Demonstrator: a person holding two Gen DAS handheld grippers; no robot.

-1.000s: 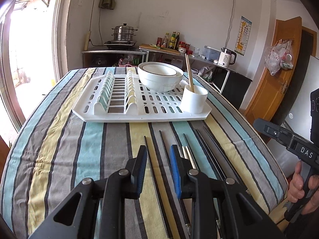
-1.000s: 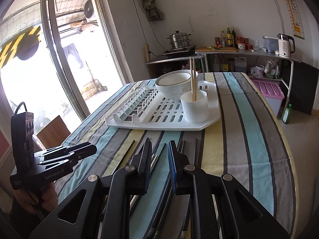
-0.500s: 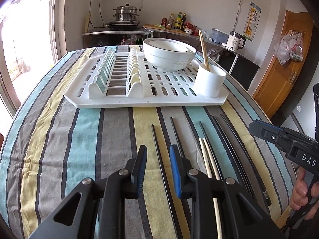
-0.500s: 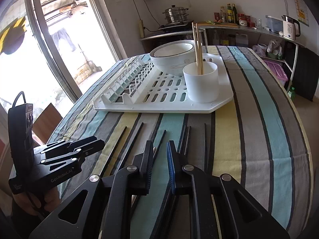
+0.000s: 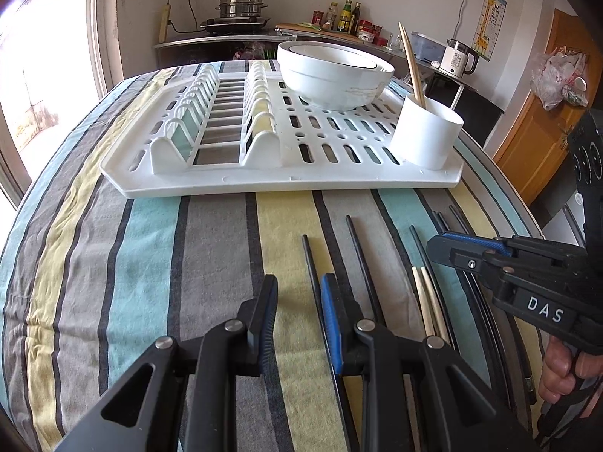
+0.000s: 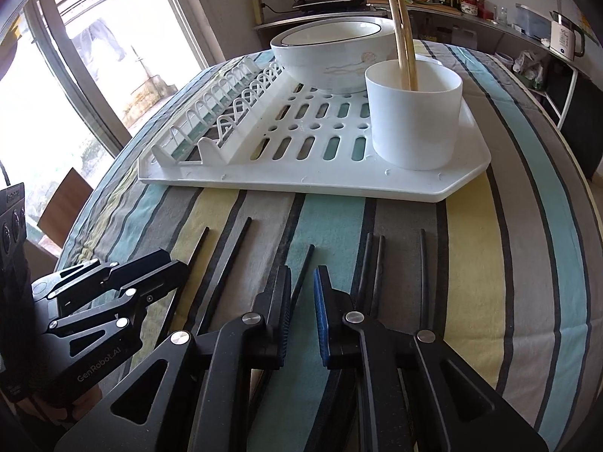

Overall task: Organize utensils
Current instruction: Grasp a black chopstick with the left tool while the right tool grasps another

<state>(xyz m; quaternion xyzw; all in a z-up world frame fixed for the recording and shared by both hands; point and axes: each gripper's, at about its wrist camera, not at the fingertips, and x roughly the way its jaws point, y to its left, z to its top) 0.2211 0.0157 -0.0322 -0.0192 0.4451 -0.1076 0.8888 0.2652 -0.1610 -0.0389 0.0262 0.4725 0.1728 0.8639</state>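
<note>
A striped tabletop (image 5: 158, 248) is seen from two handheld grippers, both angled down over loose chopsticks. Several black chopsticks (image 6: 230, 260) and one pale wooden pair (image 5: 426, 301) are laid side by side, tips toward a white dish rack (image 5: 264, 184) — the row appears to be set out for easy collection.

On the rack, a white cylindrical holder (image 6: 414, 120) is stood at the near right corner, just beside a white bowl (image 5: 335, 79). Two wooden chopsticks (image 6: 401, 37) are already leaned upright inside it, which suggests it is the intended home for the rest.

The left gripper (image 5: 297, 320) is held partly open with nothing gripped; one black chopstick runs between its jaws, unpressed. The right gripper (image 6: 303, 312) is held over the middle of the row — its jaws have just been closing to a narrow gap, with a chopstick seen through that gap but not pinched.
</note>
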